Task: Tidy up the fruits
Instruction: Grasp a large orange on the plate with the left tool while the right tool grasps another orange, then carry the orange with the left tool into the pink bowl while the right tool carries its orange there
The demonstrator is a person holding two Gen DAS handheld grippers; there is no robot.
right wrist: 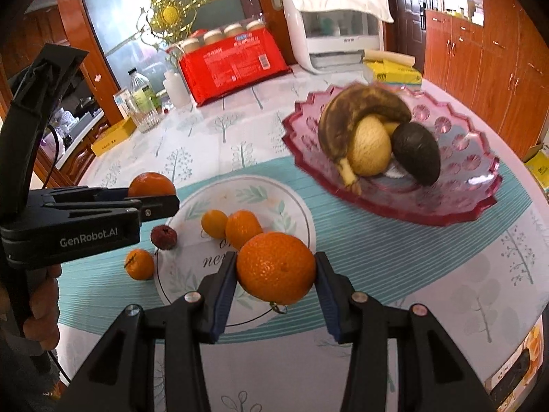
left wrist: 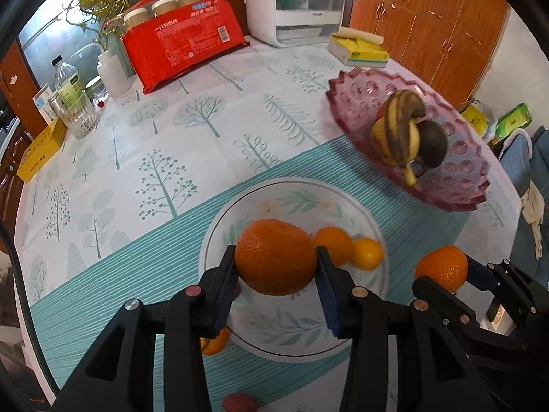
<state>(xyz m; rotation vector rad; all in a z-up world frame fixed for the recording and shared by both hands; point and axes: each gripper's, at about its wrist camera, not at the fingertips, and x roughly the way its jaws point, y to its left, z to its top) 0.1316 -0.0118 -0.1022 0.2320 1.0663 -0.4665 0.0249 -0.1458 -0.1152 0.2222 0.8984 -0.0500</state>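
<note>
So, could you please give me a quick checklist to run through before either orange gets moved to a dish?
1. Left tool shut on its orange: ok.
2. Right tool shut on its orange: ok.
3. Both oranges lifted off the table: ok.
4. Free room on the white plate beside the two small oranges: ok.
5. Free room in the pink glass bowl beside the banana: ok.
6. Which dish the oranges belong in: cannot tell.
</note>
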